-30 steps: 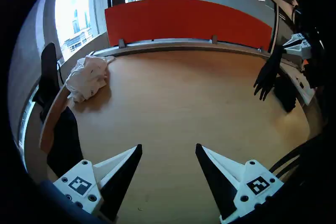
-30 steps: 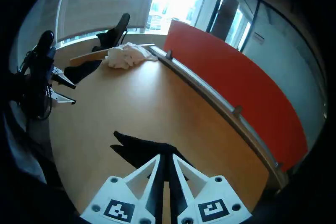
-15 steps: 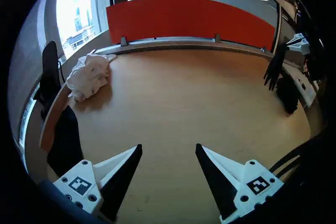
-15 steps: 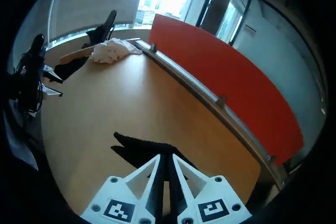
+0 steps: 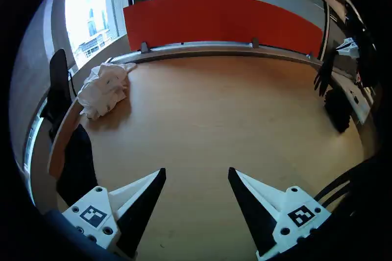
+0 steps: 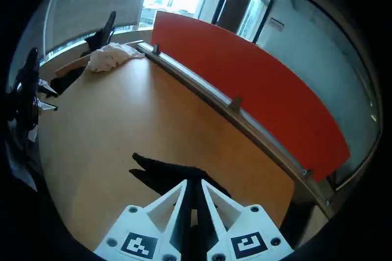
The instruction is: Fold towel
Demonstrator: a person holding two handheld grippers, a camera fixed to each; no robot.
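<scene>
A crumpled white towel (image 5: 102, 89) lies at the far left of the wooden table (image 5: 210, 114); it is small and distant as the towel (image 6: 110, 56) in the right gripper view. My left gripper (image 5: 196, 175) hovers open over the table's near edge, well short of the towel, with nothing between its fingers. My right gripper (image 6: 194, 185) is shut on a limp black cloth (image 6: 164, 173) with glove-like points. In the left gripper view that black cloth (image 5: 324, 72) hangs from the right gripper (image 5: 350, 49) at the far right. The left gripper (image 6: 39, 104) sits at the left rim of the right gripper view.
An orange partition (image 5: 220, 18) on a grey rail bounds the table's far side. A black chair (image 5: 56, 89) stands beyond the left edge, and a dark shape (image 5: 78, 163) hangs at the near left corner. Another black item (image 5: 338, 109) lies at the table's right end.
The right gripper has swung, carrying the black cloth farther right and higher in the left gripper view. Its own view has turned toward the partition. The left gripper has barely moved.
</scene>
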